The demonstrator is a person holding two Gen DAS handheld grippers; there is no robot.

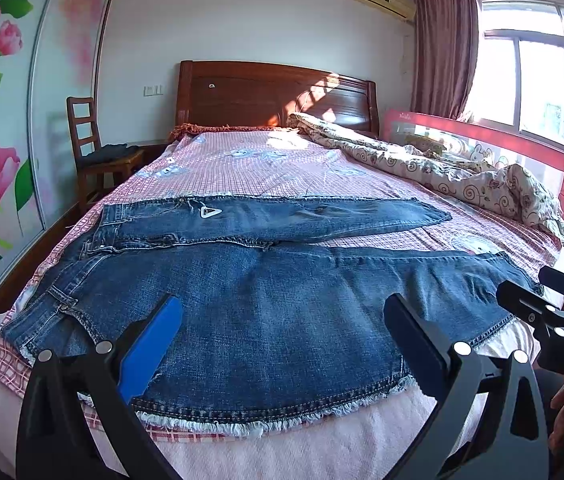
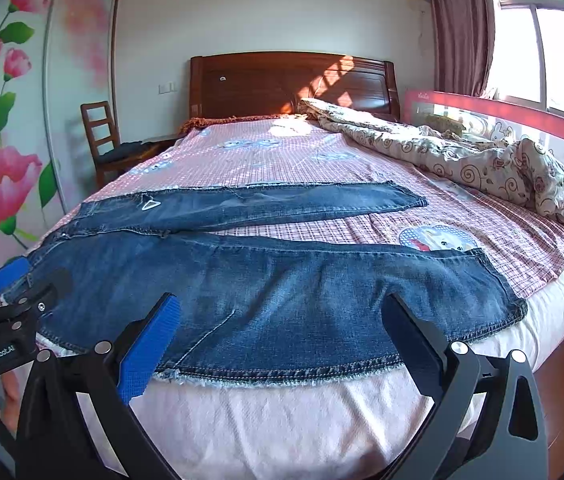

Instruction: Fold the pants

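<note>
Two claws spread wide, left claw (image 1: 282,344), right claw (image 2: 282,340), seemingly hovering above jeans (image 1: 242,300)

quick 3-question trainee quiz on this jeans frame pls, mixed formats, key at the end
1. True or false: the jeans lie spread flat on the bed, both legs running toward the window side.
2. Multiple choice: the left claw is A) shut on the waistband, B) open with nothing between its fingers, C) out of view.
3. Fill in: the crumpled quilt lies along the bed's ____ side, next to the red guard rail.

Key
1. True. The waist is toward the wardrobe side.
2. B. The right claw is open too, near the front edge of the near leg.
3. Window (right in both views).
</note>
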